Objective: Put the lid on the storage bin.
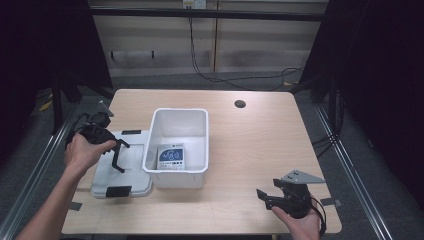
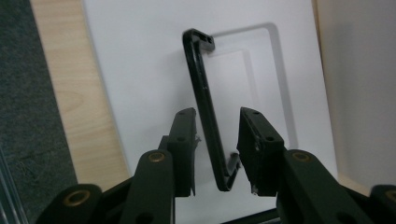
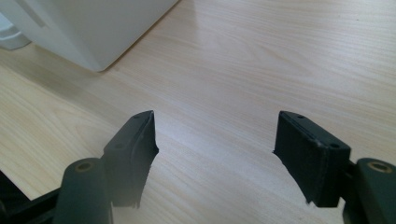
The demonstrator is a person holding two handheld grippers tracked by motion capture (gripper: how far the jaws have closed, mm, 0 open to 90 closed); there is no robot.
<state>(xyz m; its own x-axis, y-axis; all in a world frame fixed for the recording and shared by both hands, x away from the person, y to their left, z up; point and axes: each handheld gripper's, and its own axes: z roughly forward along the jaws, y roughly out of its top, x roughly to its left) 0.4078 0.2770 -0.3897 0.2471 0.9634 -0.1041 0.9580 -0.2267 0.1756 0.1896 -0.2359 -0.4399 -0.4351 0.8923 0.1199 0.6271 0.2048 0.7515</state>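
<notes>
White plastic lid (image 1: 120,170): lies flat on the table (image 1: 250,150) at 9 o'clock of the open bin (image 1: 177,145), just beside its wall, with black clips at its near and far edges
High view, left gripper (image 1: 116,155): held over the lid's middle, jaws pointing down toward the black handle (image 1: 119,159) that stands up from it
High view, right gripper (image 1: 266,196): rests low over the bare wood at 5 o'clock of the bin, well apart from lid and bin, jaws spread, nothing between them
High view, bin contents: a blue and white packet (image 1: 171,157) lies flat on the floor of the bin toward its near wall
Left gripper view, handle (image 2: 205,107): thin black bail, raised off the lid (image 2: 140,70), running from 12 o'clock down to 6 o'clock between the two pads
Left gripper view, jaws: partly closed around the handle, with a sliver of white lid showing on each side of it, so they bracket it and do not yet pinch
Right gripper view, jaws: wide apart over pale wood, the bin's corner (image 3: 93,32) at 11 o'clock
Handling, weight: lid looks light and thin, likely to flex a little
Handling, handle: narrow, stiff and smooth, and probably hinged, so the lid may swing or tilt under it
Where to hold: mid-span of the handle, pads square on its flat sides, so the lid hangs level
</notes>
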